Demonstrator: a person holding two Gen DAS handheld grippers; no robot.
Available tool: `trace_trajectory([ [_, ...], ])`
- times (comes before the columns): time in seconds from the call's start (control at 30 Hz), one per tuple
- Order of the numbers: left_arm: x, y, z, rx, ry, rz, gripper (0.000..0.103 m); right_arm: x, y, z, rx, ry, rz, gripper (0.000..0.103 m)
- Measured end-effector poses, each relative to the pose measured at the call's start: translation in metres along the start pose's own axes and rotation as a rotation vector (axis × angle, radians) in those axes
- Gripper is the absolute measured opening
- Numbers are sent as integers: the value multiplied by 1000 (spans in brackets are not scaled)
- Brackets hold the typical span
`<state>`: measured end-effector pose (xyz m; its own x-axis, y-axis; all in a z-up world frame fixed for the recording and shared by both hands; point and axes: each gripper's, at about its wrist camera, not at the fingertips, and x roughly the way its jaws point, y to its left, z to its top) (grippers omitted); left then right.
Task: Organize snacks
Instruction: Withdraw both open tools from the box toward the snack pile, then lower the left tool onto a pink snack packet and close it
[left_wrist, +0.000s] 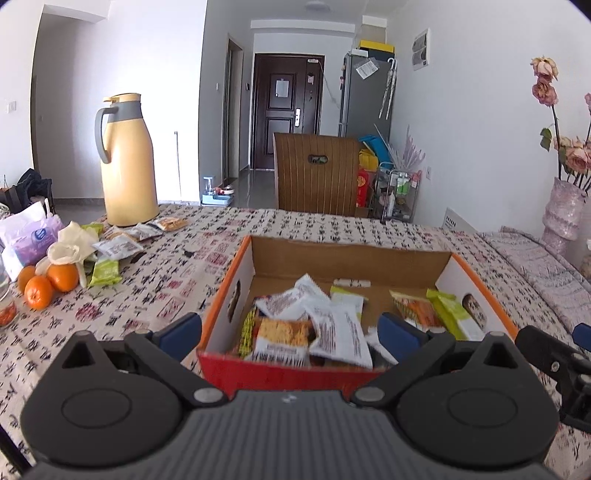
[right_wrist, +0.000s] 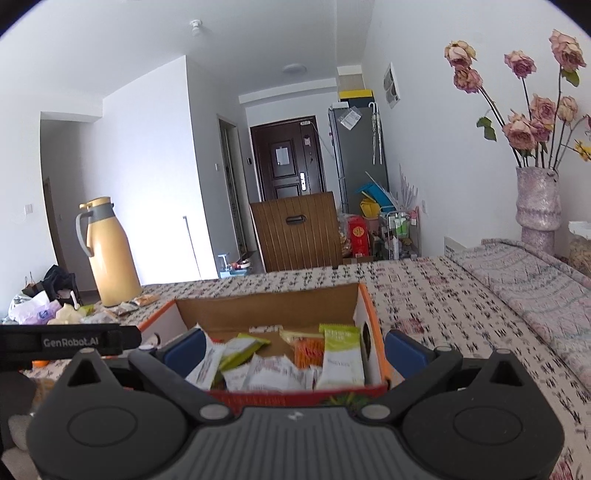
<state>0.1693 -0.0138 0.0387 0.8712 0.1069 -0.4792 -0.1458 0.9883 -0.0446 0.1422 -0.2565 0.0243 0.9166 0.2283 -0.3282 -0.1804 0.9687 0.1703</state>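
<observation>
Cardboard box (left_wrist: 354, 254) holding mixed snack packets (left_wrist: 332, 328), left claw (left_wrist: 291, 328) and right claw (right_wrist: 284, 350) wide open, empty

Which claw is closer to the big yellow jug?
The left claw. The yellow thermos jug stands far back on the table's left side, and the left claw hovers over the snack box's left half. The right claw is over the right half, farther away.

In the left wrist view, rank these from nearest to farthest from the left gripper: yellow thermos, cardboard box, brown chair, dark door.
1. cardboard box, directly ahead of the left gripper
2. yellow thermos, far left on table
3. brown chair, behind table
4. dark door, hallway end
</observation>
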Motion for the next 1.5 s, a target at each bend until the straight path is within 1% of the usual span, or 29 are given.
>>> trace_trajectory([
  [0.13,-8,2,-12,1,29,-4,103,-13,-3,-10,3,18,-4,103],
  [0.37,-15,-1,-39,25,103,-19,103,-30,-8,-33,10,60,-11,103],
  [0.8,-6,-28,-87,99,262,-46,103,-38,-28,-78,33,170,-46,103],
  [0.97,-3,-38,-93,122,285,-45,103,-39,-36,-87,49,191,-58,103],
  [1.13,5,-45,-102,132,322,-14,103,-38,-40,-89,58,202,-62,103],
  [1.37,3,-44,-105,131,305,-16,103,-36,-42,-92,62,213,-62,103],
  [1.43,3,-41,-105,117,311,-33,101,-36,-41,-93,60,216,-61,103],
  [1.5,2,-39,-104,111,309,-52,94,-35,-40,-94,57,218,-60,103],
])
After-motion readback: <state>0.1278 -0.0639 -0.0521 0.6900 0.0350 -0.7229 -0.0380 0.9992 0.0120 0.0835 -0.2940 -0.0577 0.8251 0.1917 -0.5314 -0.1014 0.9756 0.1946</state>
